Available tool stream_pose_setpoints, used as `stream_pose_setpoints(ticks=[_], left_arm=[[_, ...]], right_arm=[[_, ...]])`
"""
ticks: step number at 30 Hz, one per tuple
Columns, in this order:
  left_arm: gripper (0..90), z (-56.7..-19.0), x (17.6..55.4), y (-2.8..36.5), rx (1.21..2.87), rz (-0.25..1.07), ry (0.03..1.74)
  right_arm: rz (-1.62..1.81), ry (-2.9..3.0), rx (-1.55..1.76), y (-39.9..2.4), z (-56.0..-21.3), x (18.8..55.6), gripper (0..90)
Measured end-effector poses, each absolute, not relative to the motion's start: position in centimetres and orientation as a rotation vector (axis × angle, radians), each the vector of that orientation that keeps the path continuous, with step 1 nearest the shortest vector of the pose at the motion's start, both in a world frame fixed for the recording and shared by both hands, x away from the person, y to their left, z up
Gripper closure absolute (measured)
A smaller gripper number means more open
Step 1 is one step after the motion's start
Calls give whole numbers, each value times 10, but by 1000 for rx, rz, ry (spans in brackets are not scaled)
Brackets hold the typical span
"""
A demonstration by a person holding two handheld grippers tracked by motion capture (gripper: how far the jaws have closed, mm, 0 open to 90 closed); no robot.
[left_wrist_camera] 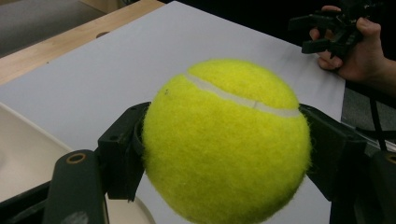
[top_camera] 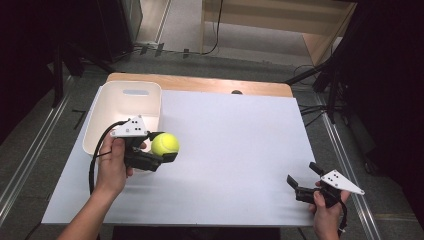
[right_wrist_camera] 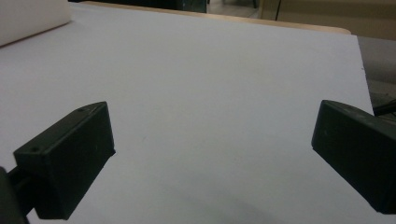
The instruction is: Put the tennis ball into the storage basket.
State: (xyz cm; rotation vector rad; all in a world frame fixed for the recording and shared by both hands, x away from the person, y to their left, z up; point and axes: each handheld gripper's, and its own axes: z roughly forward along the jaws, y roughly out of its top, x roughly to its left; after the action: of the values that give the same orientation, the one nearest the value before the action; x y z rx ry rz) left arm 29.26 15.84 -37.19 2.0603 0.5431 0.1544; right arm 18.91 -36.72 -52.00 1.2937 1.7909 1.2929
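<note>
Tennis ball pinched beside the bin

The left gripper clamps the tennis ball between its 2 jaws, just beside the white bin. The right gripper, jaws spread, sits well apart over the white table.

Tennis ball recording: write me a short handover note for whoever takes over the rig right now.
Left gripper: shut on the tennis ball, held above the table beside the white bin's near right corner.
Right gripper: open, holding nothing, low over the white sheet at its near right edge.
Done: ball picked up.
Left, judging by the layout: probably carry the ball over the bin and release it; nothing can be seen inside the bin yet.
</note>
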Motion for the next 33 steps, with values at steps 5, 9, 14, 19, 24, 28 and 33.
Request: stream_pose_setpoints(ticks=[5, 9, 14, 19, 24, 28, 33], left_arm=[[247, -370, 293, 163, 2054, 168, 553], [247, -368, 294, 166, 2047, 172, 560], [247, -366, 295, 171, 2038, 182, 570], [247, -364, 296, 176, 2035, 190, 580], [247, -363, 297, 181, 2034, 197, 585], [247, -362, 298, 185, 2027, 207, 597], [247, -361, 299, 191, 2017, 221, 612]], right_arm=[[1293, 1793, 1291, -367, -520, 189, 0], [1293, 1793, 1290, -367, -520, 189, 0], [1293, 1794, 1291, -367, -520, 189, 0], [1293, 1793, 1290, -367, -520, 189, 0], [1291, 1794, 1289, -367, -520, 189, 0], [1290, 1794, 1289, -367, -520, 189, 0], [1290, 1794, 1289, -367, -520, 189, 0]])
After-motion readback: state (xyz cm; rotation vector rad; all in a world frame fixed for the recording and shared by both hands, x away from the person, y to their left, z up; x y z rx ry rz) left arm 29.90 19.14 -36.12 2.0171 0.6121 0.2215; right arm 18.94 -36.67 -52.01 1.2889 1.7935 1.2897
